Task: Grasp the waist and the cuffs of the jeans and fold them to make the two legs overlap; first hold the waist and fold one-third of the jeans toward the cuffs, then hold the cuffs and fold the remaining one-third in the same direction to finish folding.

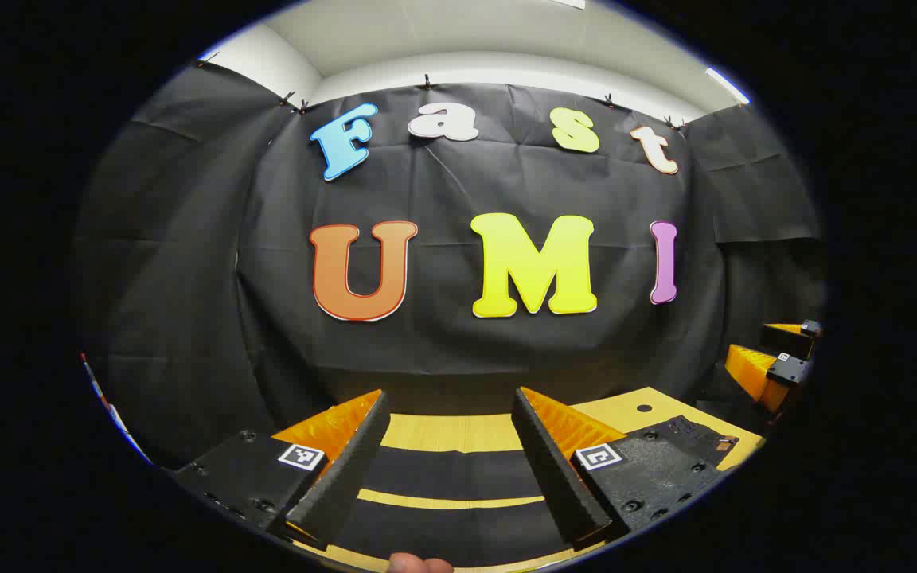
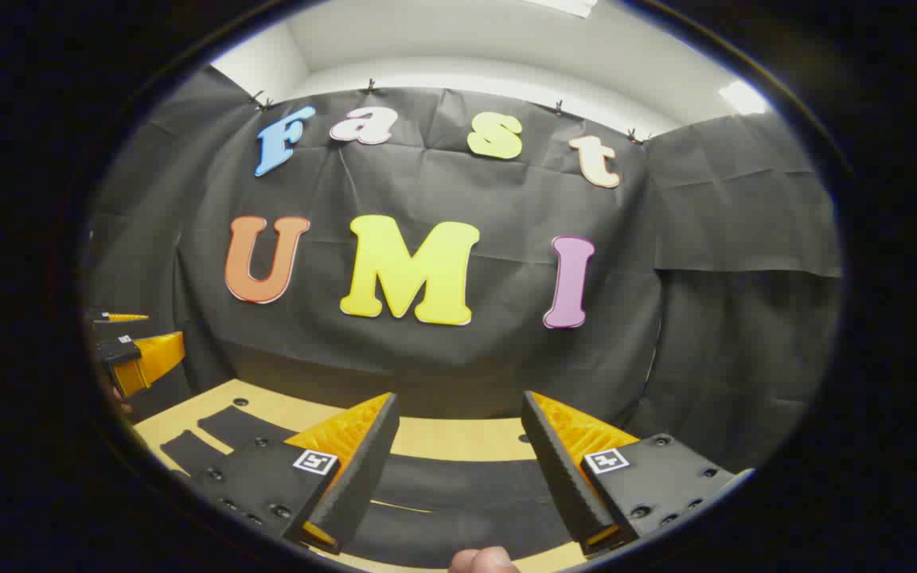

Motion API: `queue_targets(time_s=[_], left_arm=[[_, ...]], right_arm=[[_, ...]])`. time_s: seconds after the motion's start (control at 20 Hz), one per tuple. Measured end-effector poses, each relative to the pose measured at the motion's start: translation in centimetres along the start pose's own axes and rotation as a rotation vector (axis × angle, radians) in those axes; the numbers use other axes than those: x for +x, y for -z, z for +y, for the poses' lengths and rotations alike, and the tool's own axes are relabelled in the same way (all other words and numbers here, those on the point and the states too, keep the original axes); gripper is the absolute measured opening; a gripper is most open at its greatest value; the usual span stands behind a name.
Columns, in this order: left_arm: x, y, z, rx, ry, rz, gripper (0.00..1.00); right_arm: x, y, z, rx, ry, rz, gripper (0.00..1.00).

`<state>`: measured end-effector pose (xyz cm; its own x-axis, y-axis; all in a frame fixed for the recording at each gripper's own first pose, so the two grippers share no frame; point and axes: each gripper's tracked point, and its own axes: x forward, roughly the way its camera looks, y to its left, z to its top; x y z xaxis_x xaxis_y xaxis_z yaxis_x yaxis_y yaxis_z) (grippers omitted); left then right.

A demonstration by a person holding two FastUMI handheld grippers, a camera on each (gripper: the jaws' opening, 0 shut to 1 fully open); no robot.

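Two grippers, both w/ jaws spread wide, nothing pinched. Left gripper (image 1: 450,454) hovers above the jeans (image 1: 450,473), which lie flat on the wooden table (image 1: 442,434); two dark legs run side by side w/ a strip of table showing between them. Waist end w/ pocket sits near the table's right edge in left gripper view. Right gripper (image 2: 458,461) hovers over the jeans too (image 2: 458,485). Leg ends lie toward the table's left side in right gripper view. A fingertip (image 1: 419,564) shows at bottom edge.
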<state>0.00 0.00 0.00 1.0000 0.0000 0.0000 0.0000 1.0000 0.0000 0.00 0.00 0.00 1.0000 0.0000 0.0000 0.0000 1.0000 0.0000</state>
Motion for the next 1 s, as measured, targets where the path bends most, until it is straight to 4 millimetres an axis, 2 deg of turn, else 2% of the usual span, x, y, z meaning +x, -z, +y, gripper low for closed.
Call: queue_targets(time_s=[0.2,0.7,0.85,1.0], left_arm=[[-0.2,-0.1,-0.3,0.010,-0.004,-0.006,0.98],[0.3,0.1,0.3,-0.023,-0.029,0.002,0.98],[0.4,0.4,0.4,-0.034,-0.032,-0.005,0.99],[0.8,1.3,0.9,-0.041,-0.040,0.017,0.99]], right_arm=[[0.0,0.0,-0.3,-0.006,-0.011,-0.009,0.94],[0.3,-0.2,-1.5,-0.008,-0.015,-0.021,0.94],[0.8,0.5,-1.2,-0.002,-0.036,0.007,0.94],[1.1,1.6,-1.8,0.005,-0.038,0.042,0.94]])
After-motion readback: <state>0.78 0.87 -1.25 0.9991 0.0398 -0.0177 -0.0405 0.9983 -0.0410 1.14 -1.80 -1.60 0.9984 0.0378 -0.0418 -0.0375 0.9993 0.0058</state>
